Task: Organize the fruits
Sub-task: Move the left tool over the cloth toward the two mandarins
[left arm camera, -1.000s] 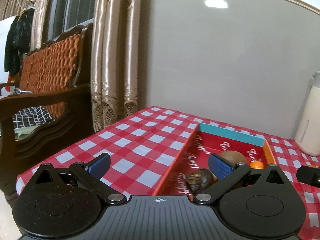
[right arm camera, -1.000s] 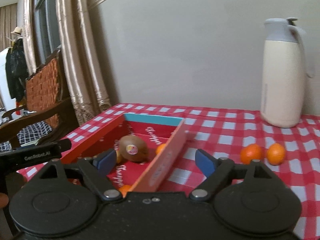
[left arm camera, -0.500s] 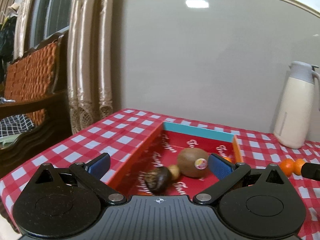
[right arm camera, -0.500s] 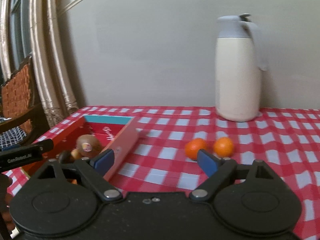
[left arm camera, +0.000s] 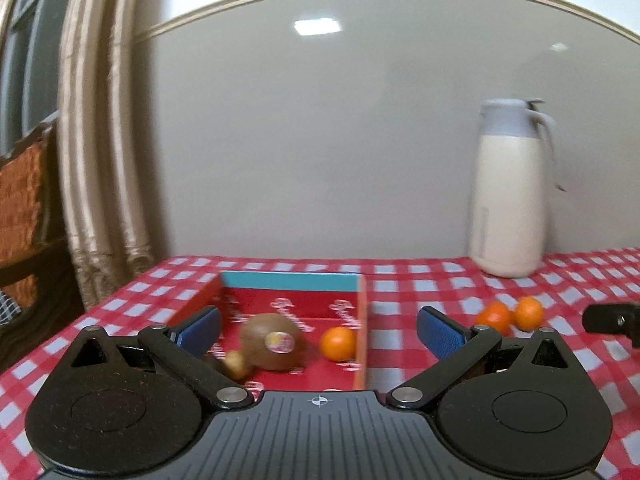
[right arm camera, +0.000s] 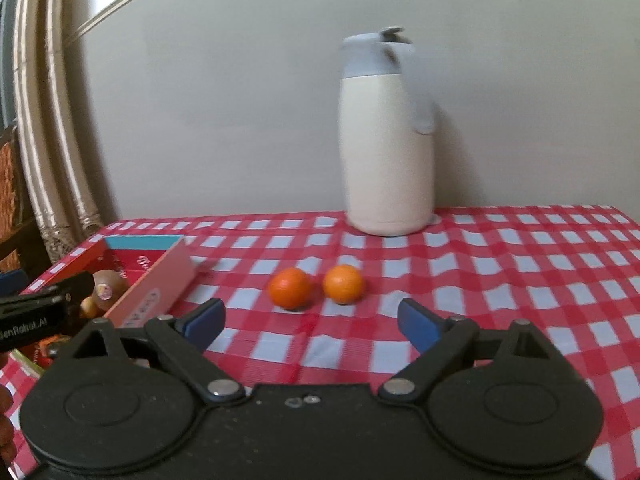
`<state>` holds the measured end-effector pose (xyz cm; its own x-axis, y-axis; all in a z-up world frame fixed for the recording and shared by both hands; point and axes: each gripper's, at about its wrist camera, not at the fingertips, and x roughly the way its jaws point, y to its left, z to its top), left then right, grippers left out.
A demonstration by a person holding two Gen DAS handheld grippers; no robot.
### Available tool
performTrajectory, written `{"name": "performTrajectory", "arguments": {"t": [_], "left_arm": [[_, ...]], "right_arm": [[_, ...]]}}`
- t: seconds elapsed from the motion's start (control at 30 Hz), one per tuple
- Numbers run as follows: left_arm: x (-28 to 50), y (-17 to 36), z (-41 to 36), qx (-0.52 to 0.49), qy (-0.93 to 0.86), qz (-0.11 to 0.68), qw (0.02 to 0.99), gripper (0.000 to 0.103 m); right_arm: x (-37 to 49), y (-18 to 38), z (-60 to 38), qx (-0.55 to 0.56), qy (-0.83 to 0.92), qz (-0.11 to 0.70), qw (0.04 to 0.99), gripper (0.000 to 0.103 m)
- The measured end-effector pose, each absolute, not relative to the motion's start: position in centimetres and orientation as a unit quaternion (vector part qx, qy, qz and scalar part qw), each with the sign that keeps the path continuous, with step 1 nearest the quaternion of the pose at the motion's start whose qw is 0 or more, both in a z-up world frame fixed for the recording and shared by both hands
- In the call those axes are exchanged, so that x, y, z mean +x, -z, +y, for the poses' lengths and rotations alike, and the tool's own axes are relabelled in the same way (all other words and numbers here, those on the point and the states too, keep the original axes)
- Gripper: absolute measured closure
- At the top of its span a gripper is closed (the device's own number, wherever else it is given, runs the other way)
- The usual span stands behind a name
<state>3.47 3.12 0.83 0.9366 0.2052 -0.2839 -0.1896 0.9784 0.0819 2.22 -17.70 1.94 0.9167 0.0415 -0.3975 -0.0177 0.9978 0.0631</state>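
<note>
A red box (left arm camera: 362, 320) with a blue far wall sits on the checked cloth; in it lie a kiwi (left arm camera: 272, 340), a small orange (left arm camera: 338, 343) and a small tan fruit (left arm camera: 236, 364). My left gripper (left arm camera: 318, 328) hovers open over the box's near end, nothing between its fingers. Two oranges (right arm camera: 290, 288) (right arm camera: 343, 283) rest side by side on the cloth, right of the box (right arm camera: 156, 284). My right gripper (right arm camera: 310, 322) points at them from just short, its jaws opening and empty. The oranges also show in the left wrist view (left arm camera: 494, 316) (left arm camera: 528, 312).
A cream thermos jug (right arm camera: 386, 160) with a grey lid stands at the back by the wall. Curtains (left arm camera: 104, 160) and a wooden chair (left arm camera: 24, 200) are off the table's left edge. The other gripper's black body (right arm camera: 36, 316) shows at left.
Both views have swung to the right: the box slid left in each, and the two loose oranges and the jug came into the middle. The right jaws stand a little wider.
</note>
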Motion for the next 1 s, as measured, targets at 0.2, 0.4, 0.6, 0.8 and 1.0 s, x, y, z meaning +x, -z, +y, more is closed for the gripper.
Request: {"name": "performTrajectory", "arguments": {"t": [0.2, 0.4, 0.6, 0.8, 1.0], "left_arm": [[4.4, -0.5, 0.5, 0.037, -0.064, 0.161, 0.984, 0.0], [5.5, 0.0, -1.9, 0.052, -0.038, 0.17, 0.983, 0.0], [6.7, 0.5, -3.8, 0.06, -0.017, 0.181, 0.981, 0.0], [8.2, 0.9, -5.1, 0.056, -0.004, 0.193, 0.979, 0.0], [9.6, 1.3, -6.1, 0.059, 0.001, 0.201, 0.978, 0.0]], "right_arm": [[1.3, -2.0, -20.3, 0.049, 0.018, 0.201, 0.978, 0.01], [0.4, -1.9, -22.3, 0.059, 0.046, 0.197, 0.978, 0.01], [-0.7, -1.8, -24.6, 0.067, 0.086, 0.19, 0.976, 0.005], [-1.3, -1.5, -26.5, 0.075, 0.108, 0.19, 0.973, 0.005], [-1.9, -1.5, -27.6, 0.083, 0.126, 0.184, 0.971, 0.005]]}}
